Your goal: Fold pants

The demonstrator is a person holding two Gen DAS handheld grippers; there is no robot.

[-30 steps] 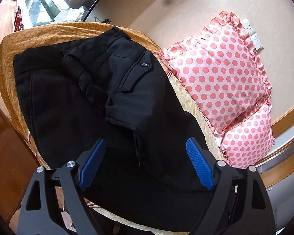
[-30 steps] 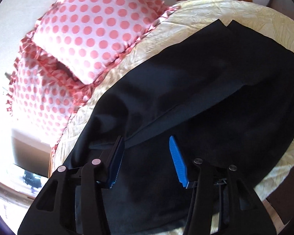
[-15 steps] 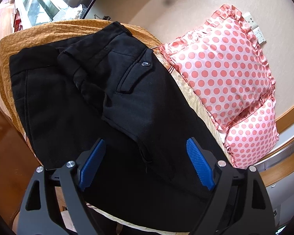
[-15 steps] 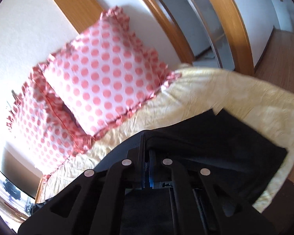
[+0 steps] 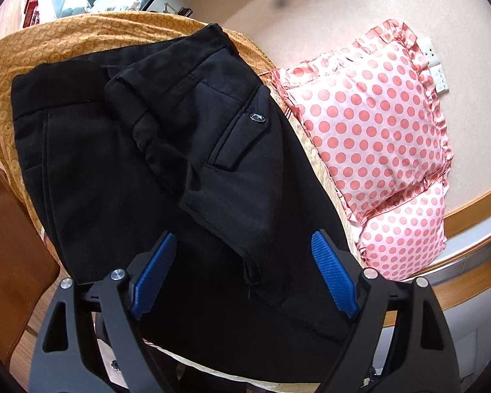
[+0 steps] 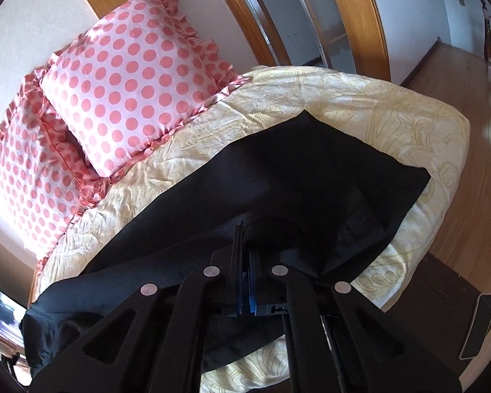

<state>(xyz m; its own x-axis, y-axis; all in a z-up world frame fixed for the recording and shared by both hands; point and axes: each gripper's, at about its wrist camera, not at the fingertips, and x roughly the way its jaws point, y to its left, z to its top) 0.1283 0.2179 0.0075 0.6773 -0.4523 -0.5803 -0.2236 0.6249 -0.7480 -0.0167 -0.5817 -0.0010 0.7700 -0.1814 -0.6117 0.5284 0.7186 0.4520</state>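
Black pants point(image 5: 167, 170) lie across the bed, waistband and a buttoned back pocket point(image 5: 242, 134) at the far end in the left wrist view. My left gripper point(image 5: 242, 275) is open and hovers just above the seat and crotch fold, holding nothing. In the right wrist view the pant legs point(image 6: 311, 177) stretch toward the bed's foot. My right gripper point(image 6: 245, 255) is shut on a fold of the pant leg fabric and lifts it, so the cloth tents up around the fingers.
Two pink polka-dot pillows point(image 5: 370, 131) point(image 6: 131, 78) lean against the wall beside the pants. The bed has an orange patterned cover point(image 5: 81, 36) at the waist end and a pale yellow quilt point(image 6: 376, 104) at the leg end. Wooden floor point(image 6: 481, 131) surrounds the bed.
My right gripper has closed on the pant leg fabric and lifted it, tilting its view up. My left gripper stays open and has shifted only slightly.
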